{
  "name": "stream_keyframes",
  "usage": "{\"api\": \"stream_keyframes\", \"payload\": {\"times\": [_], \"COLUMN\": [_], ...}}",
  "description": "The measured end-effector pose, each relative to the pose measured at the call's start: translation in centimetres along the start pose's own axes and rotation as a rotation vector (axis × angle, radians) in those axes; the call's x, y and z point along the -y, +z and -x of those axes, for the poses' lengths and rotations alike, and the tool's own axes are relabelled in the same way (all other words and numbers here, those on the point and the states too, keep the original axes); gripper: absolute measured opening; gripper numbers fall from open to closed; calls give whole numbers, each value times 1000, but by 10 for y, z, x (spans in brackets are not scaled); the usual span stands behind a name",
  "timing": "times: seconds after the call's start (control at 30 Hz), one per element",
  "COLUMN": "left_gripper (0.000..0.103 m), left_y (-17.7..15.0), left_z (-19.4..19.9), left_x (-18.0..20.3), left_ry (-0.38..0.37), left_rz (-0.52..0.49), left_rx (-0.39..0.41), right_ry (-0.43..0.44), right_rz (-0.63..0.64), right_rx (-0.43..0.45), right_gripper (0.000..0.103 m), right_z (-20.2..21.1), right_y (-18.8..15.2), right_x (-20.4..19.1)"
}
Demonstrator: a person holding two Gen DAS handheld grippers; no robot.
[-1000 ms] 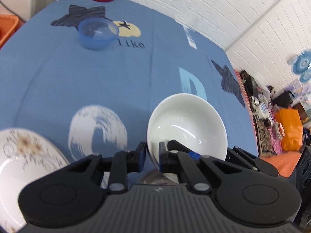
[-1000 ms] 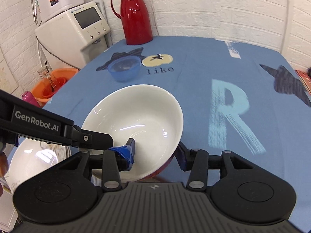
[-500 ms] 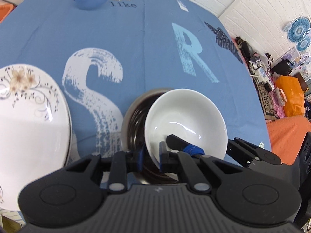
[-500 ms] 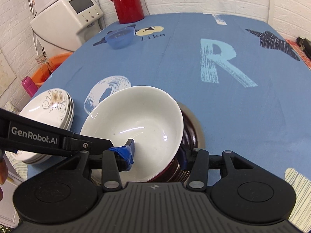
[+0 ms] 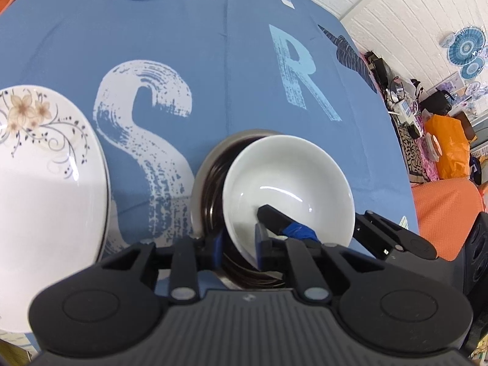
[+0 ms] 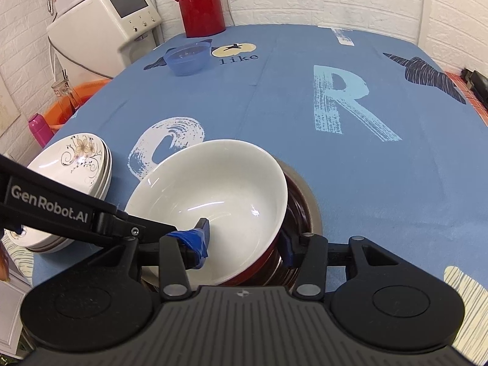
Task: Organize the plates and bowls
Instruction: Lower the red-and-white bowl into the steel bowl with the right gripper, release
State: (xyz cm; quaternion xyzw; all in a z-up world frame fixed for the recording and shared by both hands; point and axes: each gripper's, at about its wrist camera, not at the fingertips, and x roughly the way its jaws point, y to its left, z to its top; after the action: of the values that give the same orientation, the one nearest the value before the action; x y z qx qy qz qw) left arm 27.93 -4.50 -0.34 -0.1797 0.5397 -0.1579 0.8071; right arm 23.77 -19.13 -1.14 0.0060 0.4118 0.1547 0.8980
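— So, where is the white bowl (image 6: 213,201)?
— Low in the centre of both views, tilted, its red underside showing in the right wrist view. It sits over a stack of dark bowls (image 6: 297,210) that rests on the blue-clothed surface (image 6: 274,106).
— Who has it?
— Both. The left gripper (image 5: 238,244) has its jaws closed on the near rim, one finger outside against the wall and one inside. The right gripper (image 6: 247,238) has its jaws gripping the rim too: the blue-taped finger (image 6: 195,238) lies inside the white bowl, the other finger presses the red outer wall.
— Does each camera see the other tool?
— Yes. In the left wrist view the right gripper reaches in from the lower right, its taped tip inside the white bowl (image 5: 286,189). In the right wrist view the left gripper comes in from the left edge as a black bar lettered "GenRobot.AI".
— And the dark bowls, are they touched?
— I cannot tell whether the white bowl rests on them or hangs just above.
— What lies around?
— A stack of floral plates (image 5: 45,189) at the left of the frame, well apart from the bowls. A blue plastic bowl (image 6: 187,58) far up the surface near the word "like". Behind it, a red thermos (image 6: 199,3) by the brick wall, and a white appliance (image 6: 103,21) at the upper left.
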Motion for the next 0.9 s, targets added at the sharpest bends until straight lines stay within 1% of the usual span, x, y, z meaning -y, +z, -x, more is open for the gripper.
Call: {"api": "stream_keyframes", "payload": {"times": [0.27,0.4,0.47,0.5,0.57,0.6,0.67,0.73,0.9], "left_gripper": [18,23,32,35,47,49,59,61,62], "left_y": [4,5,6,6,6,6,6,6,7], "left_z": [5,5,7,8,12,14,20,24,38], "left_x": [-6,-7,-8,-9,-9,-8,-6,-5,-7], "left_ry": [-22,-26,-32,-39,-50,-55,-56,-62,-76], "left_rz": [21,23,25,26,29,27,18,10,-11], "left_rx": [-28,-33,-26,-23,-12,-3,12,21,39], "right_ry": [12,1,-21,-23,-15,-15,-24,-25,0], "right_rz": [-30,-27,-17,-17,-36,-47,-45,-54,-75], "right_rx": [0,11,36,52,73,87,105,112,103], "right_gripper": [32,32,33,32,33,33,33,34,34], "right_z": [3,6,10,14,21,24,29,32,31], "right_y": [1,2,2,3,4,4,5,5,4], "right_x": [-1,-2,-3,-2,2,3,5,7,9]}}
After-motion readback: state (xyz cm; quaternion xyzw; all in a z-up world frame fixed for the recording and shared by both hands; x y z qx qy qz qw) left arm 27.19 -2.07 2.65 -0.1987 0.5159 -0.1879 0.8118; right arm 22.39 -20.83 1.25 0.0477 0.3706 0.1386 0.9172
